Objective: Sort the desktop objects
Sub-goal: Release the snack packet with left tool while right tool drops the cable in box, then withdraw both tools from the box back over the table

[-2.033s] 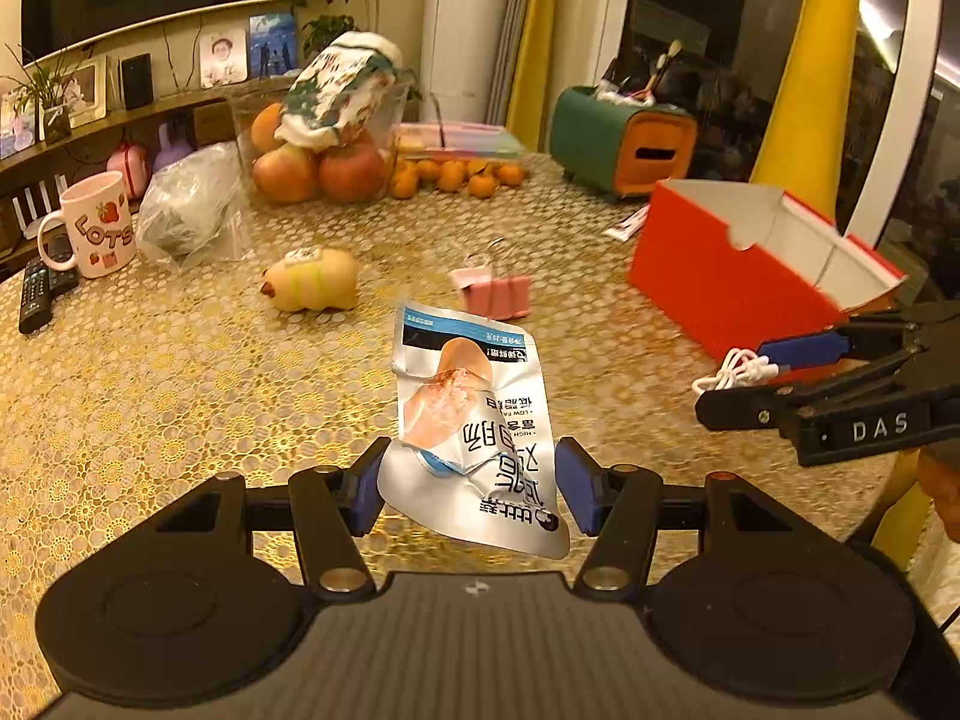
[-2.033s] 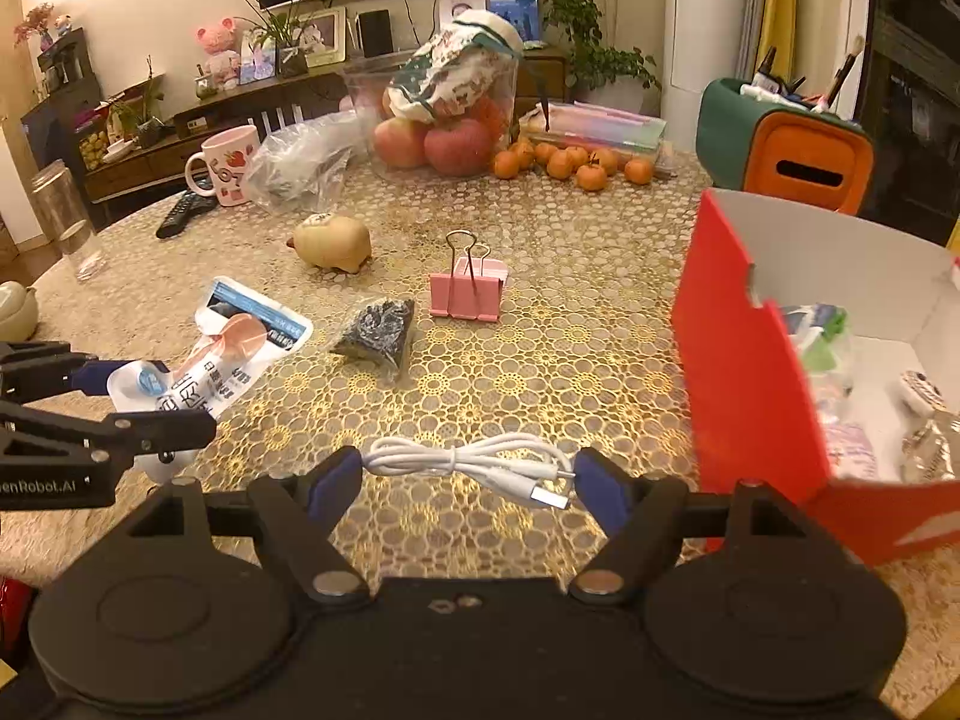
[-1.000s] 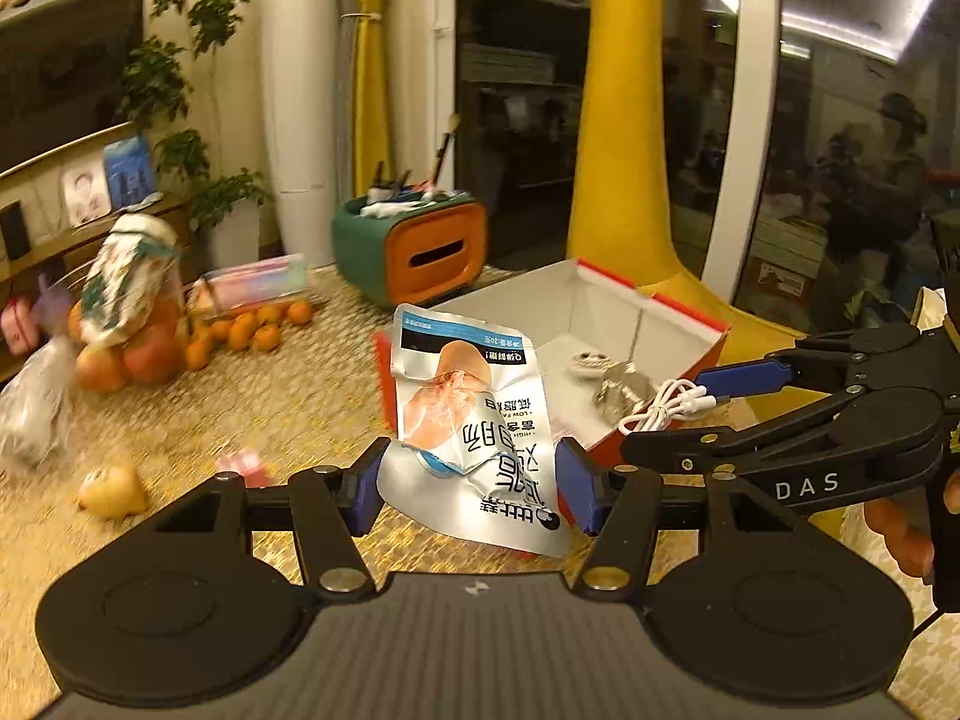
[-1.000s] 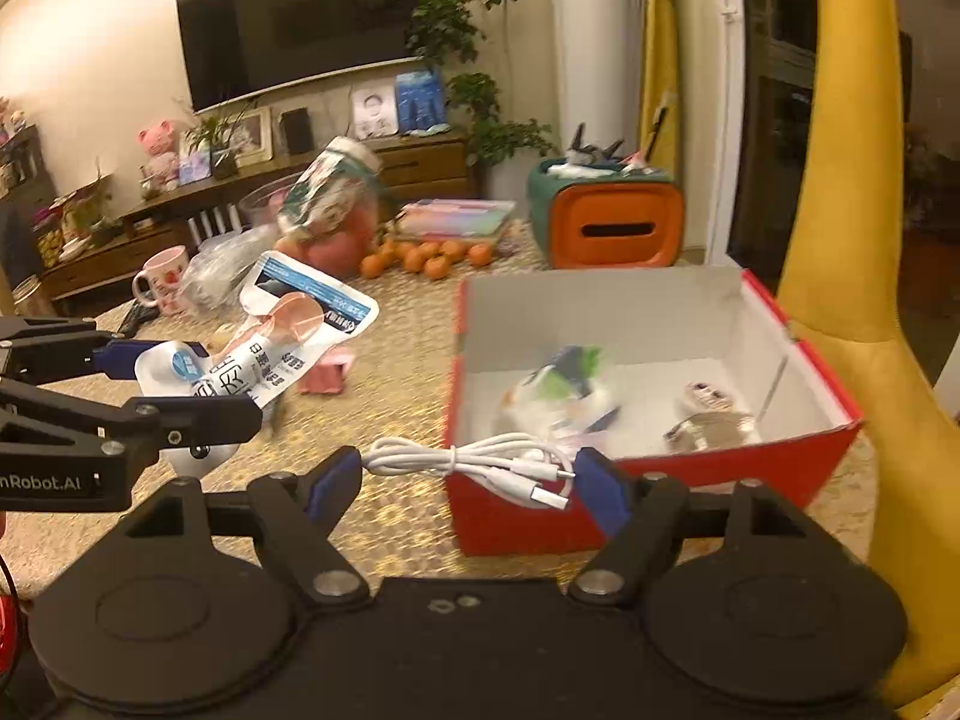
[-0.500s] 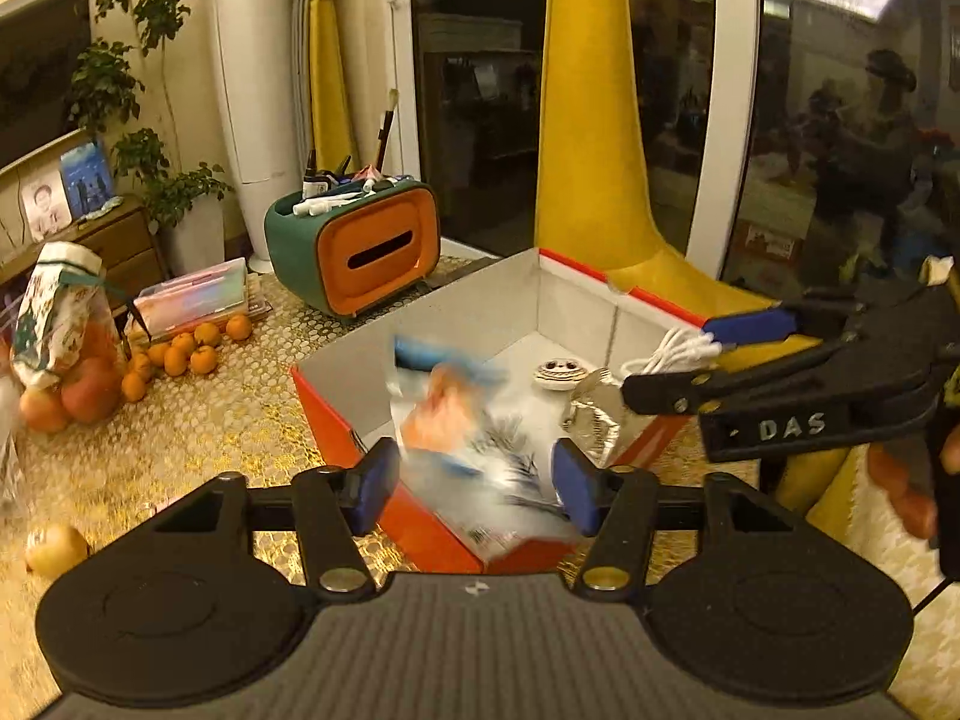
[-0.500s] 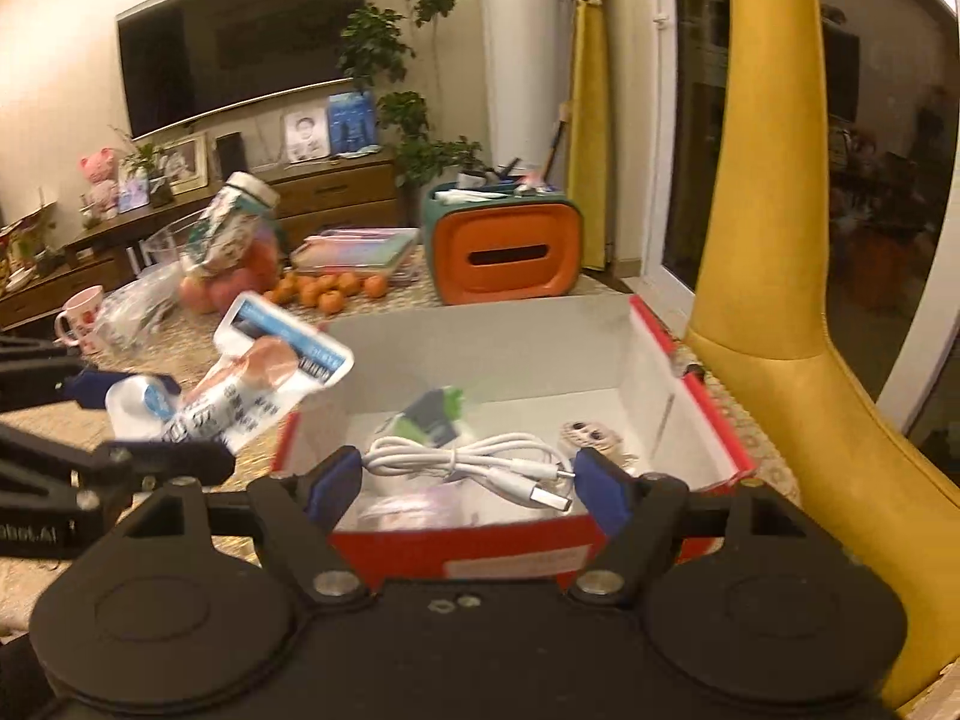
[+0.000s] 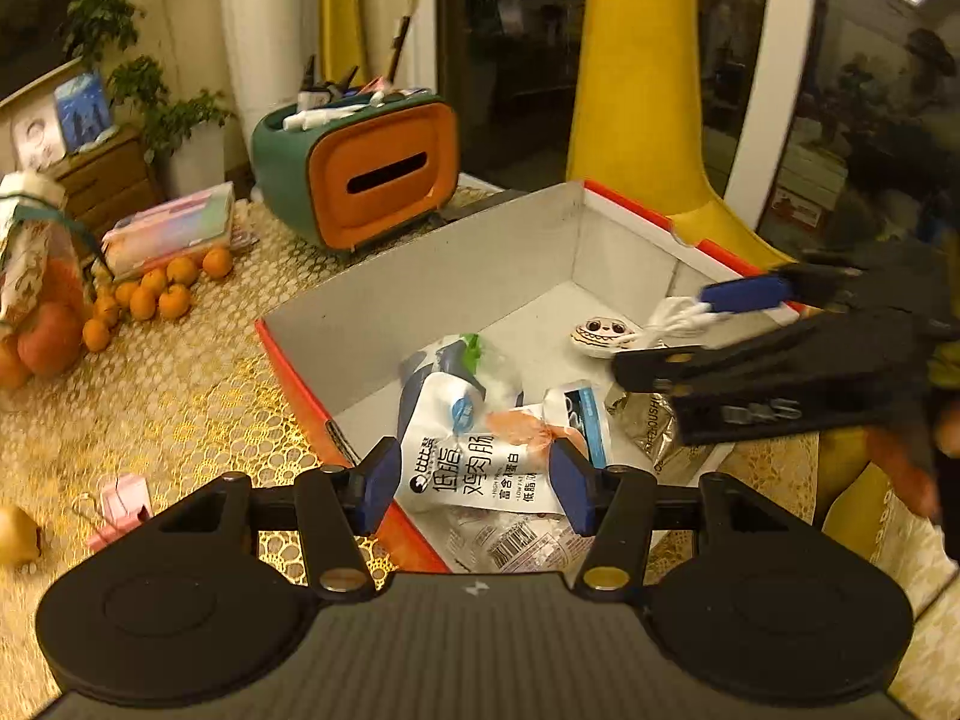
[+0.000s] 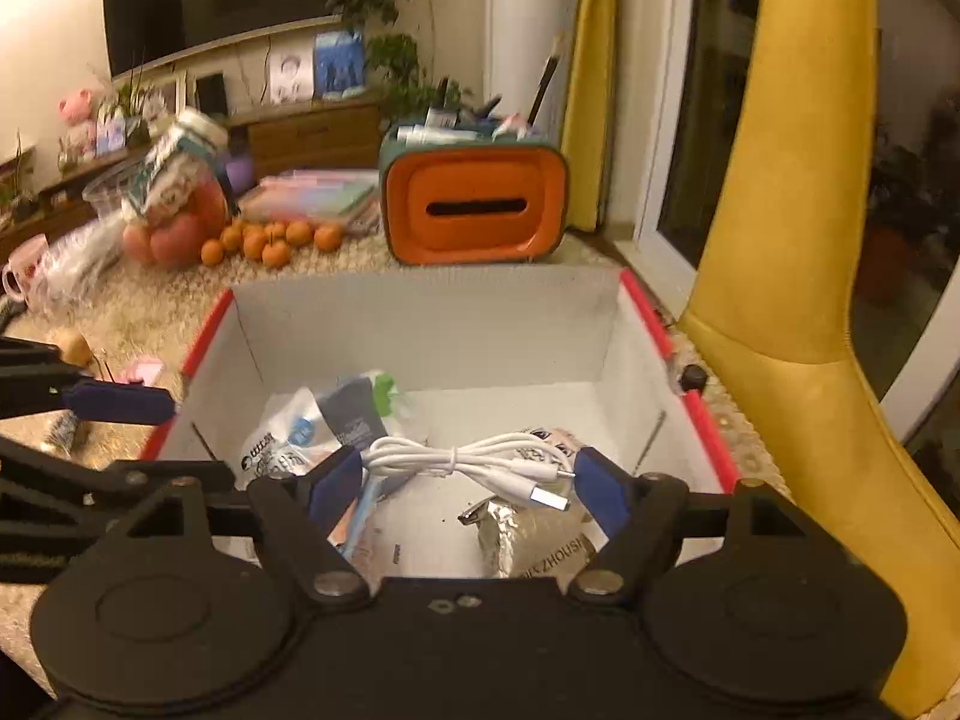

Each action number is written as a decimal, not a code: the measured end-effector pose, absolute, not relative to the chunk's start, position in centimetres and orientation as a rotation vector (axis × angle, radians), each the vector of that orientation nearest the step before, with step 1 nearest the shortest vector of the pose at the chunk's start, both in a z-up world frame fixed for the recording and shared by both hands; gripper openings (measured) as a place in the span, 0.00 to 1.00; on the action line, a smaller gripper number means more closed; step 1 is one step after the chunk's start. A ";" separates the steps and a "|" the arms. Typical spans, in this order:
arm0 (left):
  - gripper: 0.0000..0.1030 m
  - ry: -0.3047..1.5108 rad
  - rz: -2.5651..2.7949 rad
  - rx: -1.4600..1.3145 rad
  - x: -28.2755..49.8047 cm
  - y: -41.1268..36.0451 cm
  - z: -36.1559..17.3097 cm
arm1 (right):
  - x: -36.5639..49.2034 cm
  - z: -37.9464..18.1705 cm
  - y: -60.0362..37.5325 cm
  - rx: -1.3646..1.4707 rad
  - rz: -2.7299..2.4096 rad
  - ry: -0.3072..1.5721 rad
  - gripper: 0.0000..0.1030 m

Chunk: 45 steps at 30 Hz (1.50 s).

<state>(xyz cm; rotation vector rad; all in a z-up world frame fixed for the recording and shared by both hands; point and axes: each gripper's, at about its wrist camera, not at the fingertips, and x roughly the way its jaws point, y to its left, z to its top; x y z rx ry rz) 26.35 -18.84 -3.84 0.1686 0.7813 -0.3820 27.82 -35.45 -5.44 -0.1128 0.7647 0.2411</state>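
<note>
Warm-lit living room, gold lace-patterned table (image 7: pixel 180 396) with small oranges (image 7: pixel 150 294) and a green-and-orange tissue box (image 7: pixel 366 180) at the back. Red box (image 8: pixel 708 438), white inside, open on the table with packets and a silver pouch (image 8: pixel 534 540) in it. Left gripper (image 7: pixel 474 474) over the box's near corner, its fingers just closing, the white snack packet (image 7: pixel 474 468) lying between them among the contents; grip uncertain. Right gripper (image 8: pixel 462 480) above the box interior, fingers fairly wide, clamped on the ends of a bundled white cable (image 8: pixel 468 462)
</note>
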 end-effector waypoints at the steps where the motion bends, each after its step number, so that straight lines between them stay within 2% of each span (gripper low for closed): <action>1: 0.52 0.777 -0.385 0.184 26.3 -19.0 -4.0 | 28.3 -5.9 -35.2 -0.128 0.238 0.781 0.75; 10: 0.52 0.778 -0.419 0.214 26.2 -19.7 -5.0 | 30.0 -7.6 -35.3 -0.124 0.224 0.862 0.77; 31: 0.53 0.703 -0.428 0.070 22.0 -15.9 -2.1 | 25.5 -4.2 -34.2 -0.111 0.288 0.759 0.87; 34: 0.58 0.688 -0.415 0.052 20.9 -14.6 -1.6 | 24.7 -3.5 -33.4 -0.108 0.298 0.743 0.88; 37: 0.58 0.667 -0.394 0.031 19.6 -12.9 -1.0 | 23.9 -2.7 -32.6 -0.091 0.313 0.727 0.89; 40: 0.65 0.656 -0.365 0.011 18.4 -11.0 -0.4 | 23.0 -1.9 -31.5 -0.077 0.328 0.713 0.90; 45: 0.65 0.637 -0.310 -0.030 16.2 -7.3 0.1 | 21.3 -0.6 -28.8 -0.078 0.360 0.684 0.92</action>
